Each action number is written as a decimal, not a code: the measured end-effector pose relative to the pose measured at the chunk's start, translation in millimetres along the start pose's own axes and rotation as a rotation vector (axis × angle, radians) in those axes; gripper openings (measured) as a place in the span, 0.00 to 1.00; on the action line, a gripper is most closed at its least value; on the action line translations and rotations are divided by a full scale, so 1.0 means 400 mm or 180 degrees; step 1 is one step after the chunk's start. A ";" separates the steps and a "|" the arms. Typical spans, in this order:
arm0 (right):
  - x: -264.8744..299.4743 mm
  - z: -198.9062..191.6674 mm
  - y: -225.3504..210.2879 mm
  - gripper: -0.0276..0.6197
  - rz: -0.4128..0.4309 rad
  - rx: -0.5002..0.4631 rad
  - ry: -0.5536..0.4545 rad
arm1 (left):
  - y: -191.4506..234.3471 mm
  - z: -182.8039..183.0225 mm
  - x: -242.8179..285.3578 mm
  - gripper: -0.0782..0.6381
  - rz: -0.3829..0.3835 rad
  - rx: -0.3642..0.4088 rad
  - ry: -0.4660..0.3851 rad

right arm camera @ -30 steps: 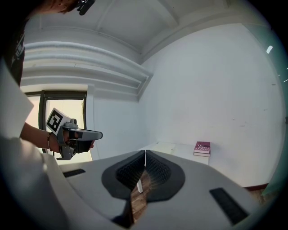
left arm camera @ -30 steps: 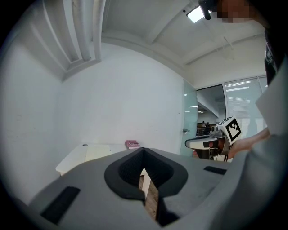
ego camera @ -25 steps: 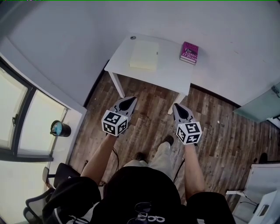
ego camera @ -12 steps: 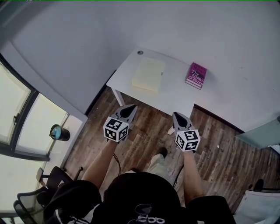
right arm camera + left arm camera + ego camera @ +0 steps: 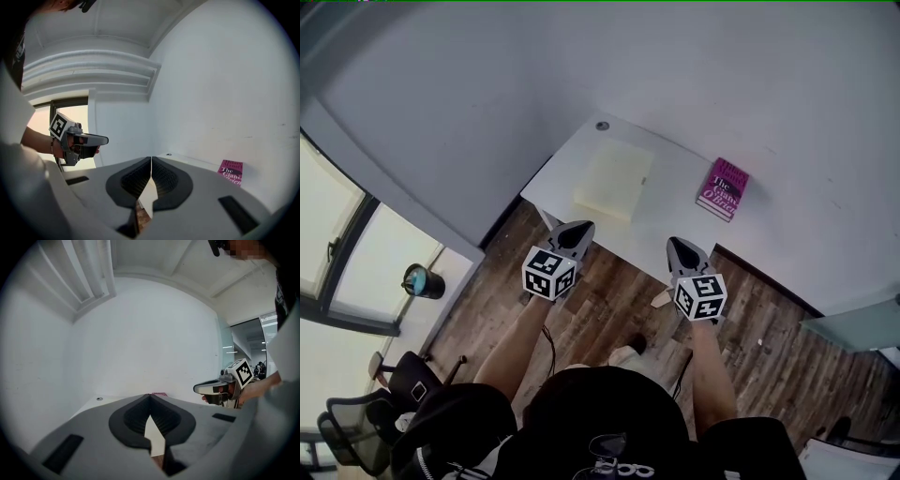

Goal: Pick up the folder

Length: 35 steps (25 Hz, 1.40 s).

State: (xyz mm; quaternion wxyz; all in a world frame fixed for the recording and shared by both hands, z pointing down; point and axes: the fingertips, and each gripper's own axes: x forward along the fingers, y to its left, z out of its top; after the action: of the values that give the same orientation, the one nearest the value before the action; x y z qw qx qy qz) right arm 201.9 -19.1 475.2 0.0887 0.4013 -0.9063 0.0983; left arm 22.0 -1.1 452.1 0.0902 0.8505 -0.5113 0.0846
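Table [image 5: 670,202] ahead, left gripper [image 5: 580,229], right gripper [image 5: 676,247] outstretched, jaws together

The white table [image 5: 675,183] is backed by the wall [image 5: 628,66], so only its near edge, over the wooden floor [image 5: 769,319], is open. Bare tabletop rings the folder [image 5: 614,178]. The pink book [image 5: 723,188] lies well apart on the right. Perhaps a cable hole [image 5: 602,126] marks the far corner.
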 end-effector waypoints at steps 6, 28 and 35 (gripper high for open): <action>0.054 0.016 -0.076 0.08 0.0135 -0.0050 0.0033 | 0.017 0.008 0.082 0.14 0.0142 -0.0031 0.0015; 0.346 0.040 -0.252 0.08 0.0049 0.0049 0.0203 | 0.267 -0.006 0.331 0.14 0.0107 -0.0093 0.0194; 0.545 0.070 -0.271 0.08 -0.0114 0.0151 0.0273 | 0.452 0.023 0.449 0.14 -0.0069 -0.0078 0.0223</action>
State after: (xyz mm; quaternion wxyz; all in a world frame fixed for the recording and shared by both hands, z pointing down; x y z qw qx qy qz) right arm 135.9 -252.5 511.9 0.1197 0.4149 -0.8918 0.1353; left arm -54.6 -240.1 497.7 0.1194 0.8513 -0.4996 0.1070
